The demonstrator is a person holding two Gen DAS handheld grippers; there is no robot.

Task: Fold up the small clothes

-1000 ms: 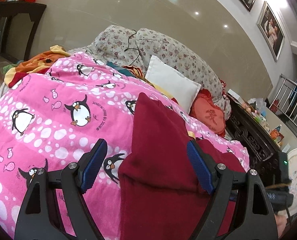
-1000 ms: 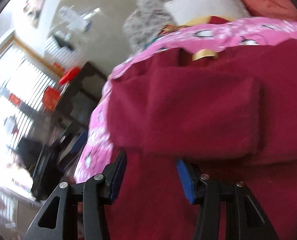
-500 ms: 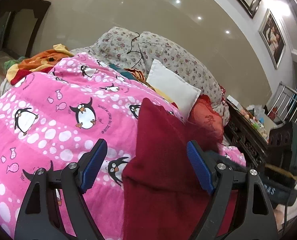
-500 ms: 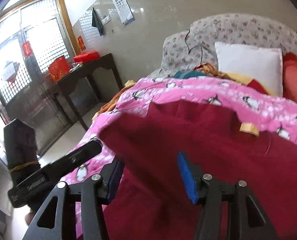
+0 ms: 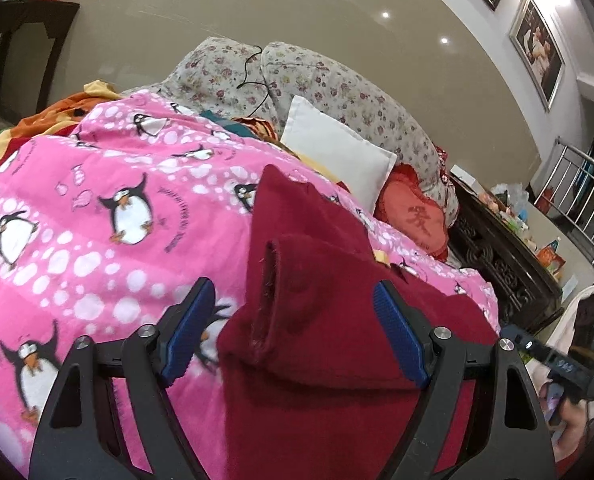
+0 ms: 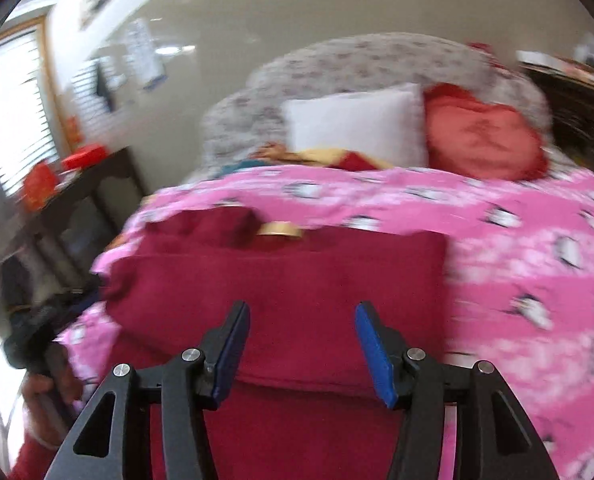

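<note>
Sleeve's folded across, and the dark red sweater (image 5: 325, 320) lies on the pink penguin quilt (image 5: 97, 208). The left gripper (image 5: 297, 336), jaws just narrowing but apart, straddles the folded cuff without pinching; the right gripper (image 6: 303, 354) hovers half-open, empty. Next, I'd say, pinch an edge and fold again.

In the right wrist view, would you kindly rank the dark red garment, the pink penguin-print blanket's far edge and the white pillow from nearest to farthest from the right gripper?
1. Dark red garment, directly beneath the right gripper.
2. Pink penguin-print blanket's far edge, beyond the garment.
3. White pillow, against the headboard.
</note>
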